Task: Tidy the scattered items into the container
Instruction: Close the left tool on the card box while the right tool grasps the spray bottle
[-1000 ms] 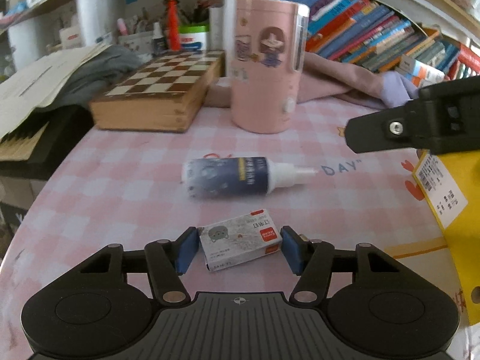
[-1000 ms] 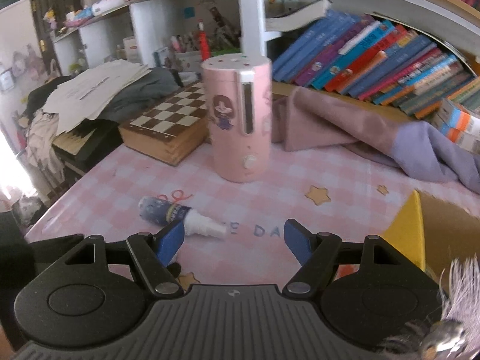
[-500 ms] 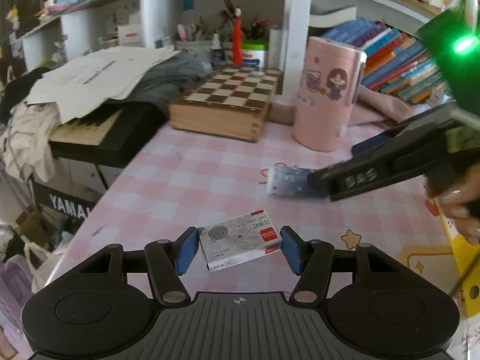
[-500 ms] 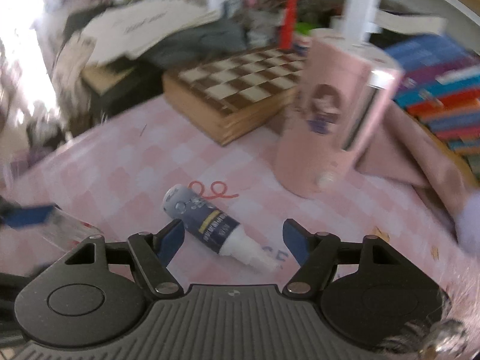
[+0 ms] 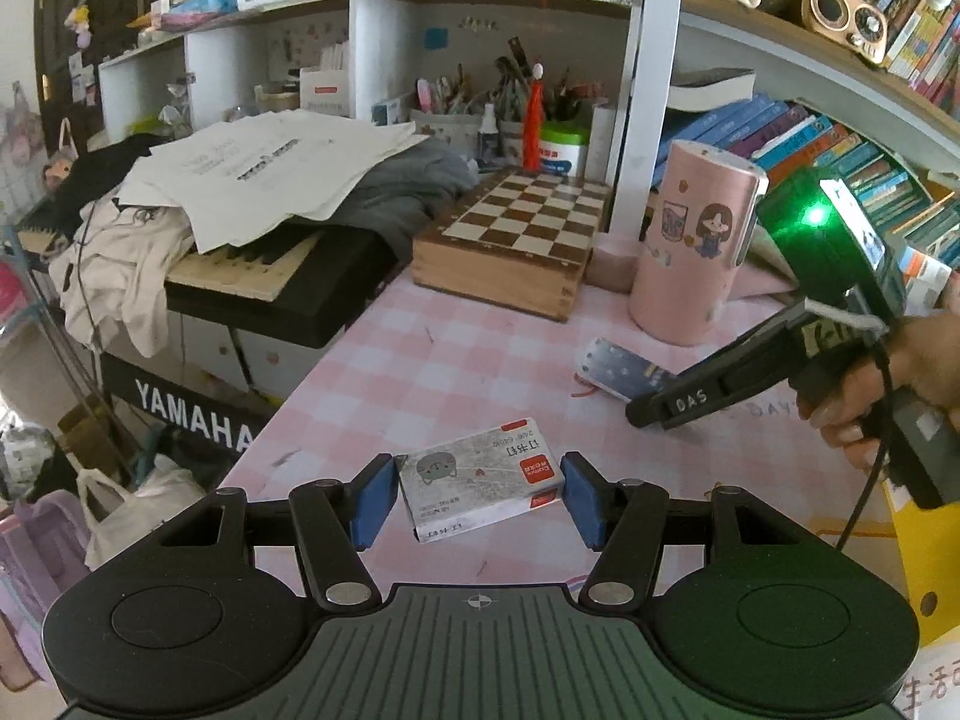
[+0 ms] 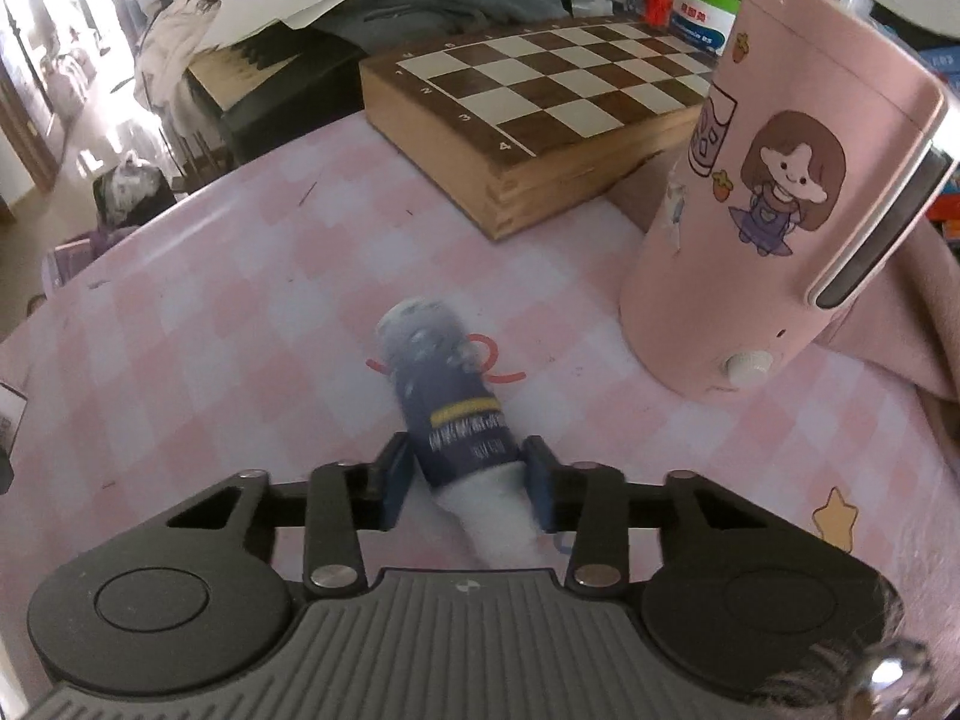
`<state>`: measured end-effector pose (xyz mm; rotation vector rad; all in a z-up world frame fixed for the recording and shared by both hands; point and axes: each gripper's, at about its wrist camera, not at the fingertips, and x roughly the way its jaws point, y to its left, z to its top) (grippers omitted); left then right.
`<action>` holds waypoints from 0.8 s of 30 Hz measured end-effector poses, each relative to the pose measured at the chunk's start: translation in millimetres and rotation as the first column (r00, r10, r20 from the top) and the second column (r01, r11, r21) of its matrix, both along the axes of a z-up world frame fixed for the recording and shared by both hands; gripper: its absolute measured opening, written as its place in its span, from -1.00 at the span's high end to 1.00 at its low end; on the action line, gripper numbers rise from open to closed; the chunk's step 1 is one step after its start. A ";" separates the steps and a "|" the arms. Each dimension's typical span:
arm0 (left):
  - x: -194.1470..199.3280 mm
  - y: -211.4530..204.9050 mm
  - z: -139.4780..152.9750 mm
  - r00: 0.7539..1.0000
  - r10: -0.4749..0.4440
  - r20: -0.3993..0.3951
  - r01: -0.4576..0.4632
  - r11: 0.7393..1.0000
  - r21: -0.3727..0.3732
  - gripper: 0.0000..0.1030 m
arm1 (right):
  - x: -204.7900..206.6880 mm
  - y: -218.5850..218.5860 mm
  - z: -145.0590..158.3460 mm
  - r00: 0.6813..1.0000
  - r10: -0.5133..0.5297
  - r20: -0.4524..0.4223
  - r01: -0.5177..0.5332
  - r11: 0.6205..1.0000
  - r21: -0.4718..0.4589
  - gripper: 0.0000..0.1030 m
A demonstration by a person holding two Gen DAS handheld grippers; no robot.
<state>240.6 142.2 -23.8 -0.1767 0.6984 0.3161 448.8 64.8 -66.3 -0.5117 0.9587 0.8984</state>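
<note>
Right wrist view: the right gripper (image 6: 465, 480) is pinching the dark blue spray bottle (image 6: 447, 405) at its neck end, low over the pink checked table (image 6: 240, 312).

In the left wrist view the left gripper (image 5: 474, 498) is holding a small staple box (image 5: 480, 492) between its blue pads, lifted clear of the table near its left edge. Both hands are in the pick-up step, each carrying one scattered item. The bottle is lying just near the pink cylinder (image 6: 768, 198) and the chessboard box (image 6: 540, 114). Next, each load probably needs lifting and carrying right toward the yellow container (image 5: 918, 546), whose opening is not showing.
</note>
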 end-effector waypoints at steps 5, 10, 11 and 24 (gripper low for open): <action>3.1 -2.2 7.2 0.999 -0.024 0.030 0.024 1.000 0.000 -0.15 | -11.6 -6.9 1.7 0.999 -0.047 0.024 0.047 0.999 0.003 0.35; 7.1 -6.5 13.6 0.996 -0.062 0.063 0.062 0.998 -0.001 -0.15 | -23.5 -24.9 10.6 0.992 -0.123 0.024 0.122 0.991 0.046 0.37; 7.8 -7.6 14.8 0.995 -0.070 0.070 0.070 0.998 -0.002 -0.15 | -26.3 -29.2 13.4 0.990 -0.141 0.024 0.139 0.989 0.055 0.38; -0.7 -21.4 32.6 0.978 -0.160 0.137 0.162 0.987 -0.002 -0.15 | -86.7 -78.8 10.1 0.956 -0.287 -0.063 0.290 0.956 0.041 0.38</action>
